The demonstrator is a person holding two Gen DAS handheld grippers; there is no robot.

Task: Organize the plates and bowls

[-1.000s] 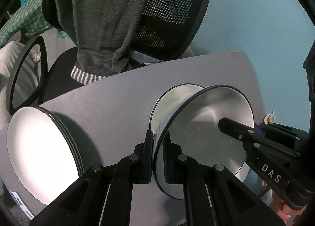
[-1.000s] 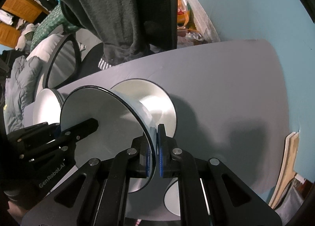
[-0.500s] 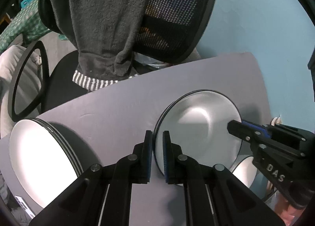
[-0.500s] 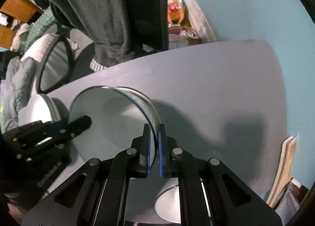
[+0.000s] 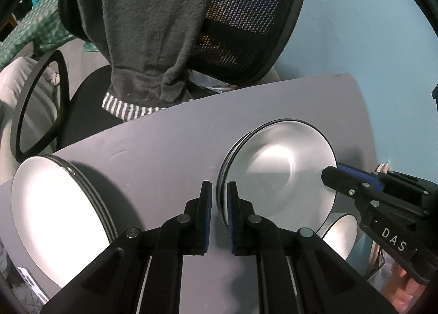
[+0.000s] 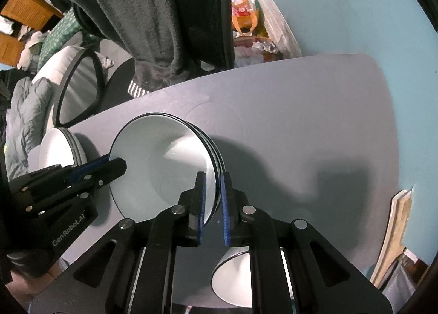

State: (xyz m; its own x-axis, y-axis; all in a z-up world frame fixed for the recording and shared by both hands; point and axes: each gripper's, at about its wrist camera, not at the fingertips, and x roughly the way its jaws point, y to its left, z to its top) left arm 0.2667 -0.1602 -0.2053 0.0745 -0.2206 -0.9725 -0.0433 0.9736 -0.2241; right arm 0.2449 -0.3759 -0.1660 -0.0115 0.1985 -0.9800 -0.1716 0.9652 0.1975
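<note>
A stack of white dark-rimmed bowls [image 5: 279, 174] sits on the grey table [image 5: 164, 149]; it also shows in the right wrist view [image 6: 161, 169]. My left gripper [image 5: 219, 215] is open a little, its jaws straddling the stack's near rim. My right gripper [image 6: 213, 207] is open a little too, its jaws astride the opposite rim. A stack of white plates [image 5: 60, 218] lies at the left, seen also in the right wrist view [image 6: 58, 147]. A small white bowl [image 6: 232, 278] stands below my right gripper, seen also in the left wrist view [image 5: 340, 234].
An office chair [image 5: 246, 21] draped with a grey towel [image 5: 153, 26] stands behind the table. A blue wall [image 6: 342, 7] runs along the right. Papers [image 6: 394, 234] lean at the table's right edge.
The bowl held between both grippers came down onto the bowl on the table, making one stack. Both grippers' jaws have parted slightly from the rim.
</note>
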